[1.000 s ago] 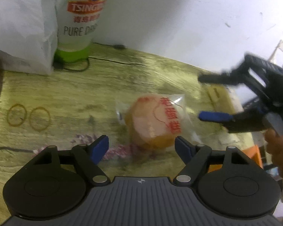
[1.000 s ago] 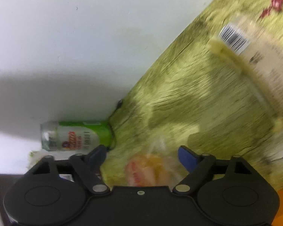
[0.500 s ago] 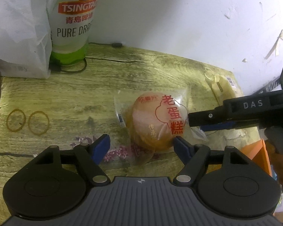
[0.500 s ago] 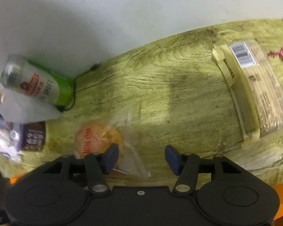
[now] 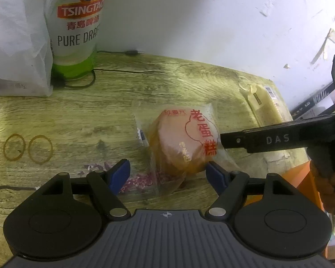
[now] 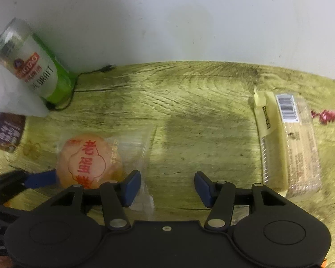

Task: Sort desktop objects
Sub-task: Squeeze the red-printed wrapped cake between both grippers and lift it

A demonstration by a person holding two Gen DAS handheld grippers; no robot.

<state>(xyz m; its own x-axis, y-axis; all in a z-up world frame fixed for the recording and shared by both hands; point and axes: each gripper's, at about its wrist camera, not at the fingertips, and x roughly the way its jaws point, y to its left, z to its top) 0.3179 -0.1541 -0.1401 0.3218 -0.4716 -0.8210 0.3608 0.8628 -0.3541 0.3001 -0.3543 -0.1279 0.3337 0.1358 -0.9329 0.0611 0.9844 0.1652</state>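
A round orange cake in a clear wrapper with red lettering (image 5: 183, 143) lies on the yellow-green wooden table (image 5: 78, 116). My left gripper (image 5: 168, 175) is open, and the cake's near edge sits between its blue fingertips. My right gripper (image 5: 225, 139) comes in from the right as a black bar marked DAS, its tip at the wrapper's right side. In the right wrist view the cake (image 6: 89, 160) lies left of my open right gripper (image 6: 167, 185). Only the wrapper's loose edge reaches its left finger.
A green and white beer can (image 5: 76, 33) and a white plastic bag (image 5: 15, 44) stand at the back left by the wall. A long pack of crackers (image 6: 288, 143) lies at the right. A dark package (image 6: 6, 134) is at the left. A thin black cable (image 5: 82, 84) loops beside the can.
My right gripper has swung level, dropped to the table just right of the cake, and its fingers have narrowed somewhat. The left gripper has edged a little closer to the cake.
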